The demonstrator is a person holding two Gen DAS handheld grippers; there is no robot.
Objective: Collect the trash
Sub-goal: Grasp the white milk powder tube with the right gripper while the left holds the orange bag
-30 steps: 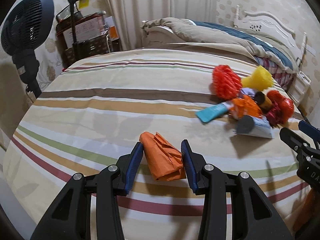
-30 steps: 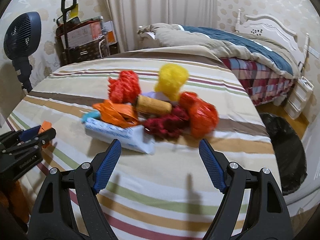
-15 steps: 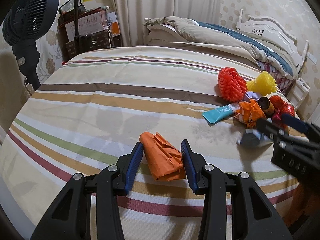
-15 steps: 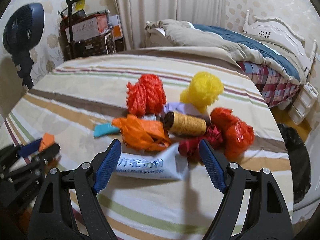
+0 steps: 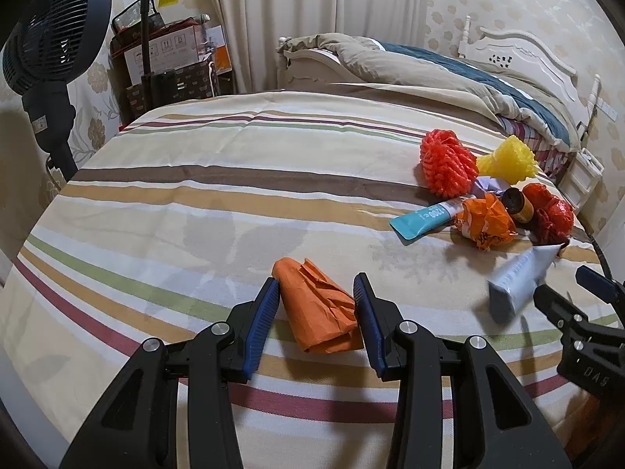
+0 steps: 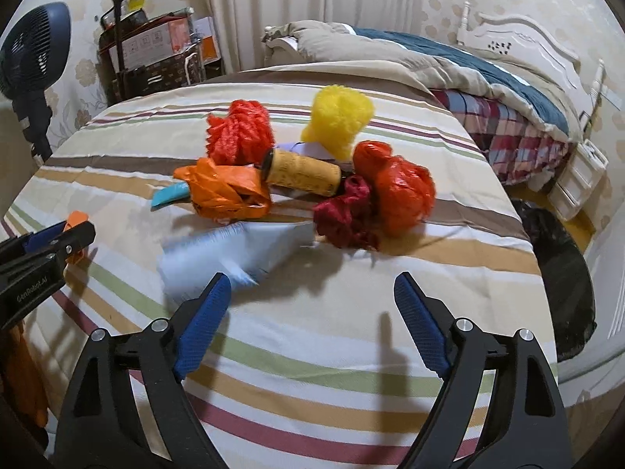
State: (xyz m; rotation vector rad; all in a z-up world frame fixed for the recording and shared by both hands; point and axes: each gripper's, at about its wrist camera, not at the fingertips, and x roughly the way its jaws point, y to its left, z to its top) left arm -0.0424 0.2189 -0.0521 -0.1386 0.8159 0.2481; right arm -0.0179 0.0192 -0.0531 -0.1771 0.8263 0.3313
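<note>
- Two grippers hang over the striped bed (image 5: pixel 203 179), both tilted down toward the sheet.
- The left gripper (image 5: pixel 317 298) has its fingers narrow, clamped on a folded orange paper wad (image 5: pixel 318 306); the blue pads touch it on both sides.
- The right gripper (image 6: pixel 308 301) has just been opening its fingers; they stand wide with nothing pressed between them. A pale blue-grey packet (image 6: pixel 238 254), blurred, lies just ahead of its left finger (image 6: pixel 203 320), on the sheet or barely off it, I cannot tell which.
- Beyond the packet sits the trash pile: an orange crumpled bag (image 6: pixel 222 191), a teal tube (image 6: pixel 168 197) poking out beside it, a tan spool (image 6: pixel 302 174), a dark red tangle (image 6: pixel 345 215), a red plastic bag (image 6: pixel 398 189), an orange-red mesh ball (image 6: pixel 240 133) and a yellow mesh ball (image 6: pixel 338 119), all touching or nearly so.
- A black bin bag (image 6: pixel 562 273) stands on the floor off the bed's right edge.
- A dark fan (image 5: pixel 50 58) stands at the left by the wall.
</note>
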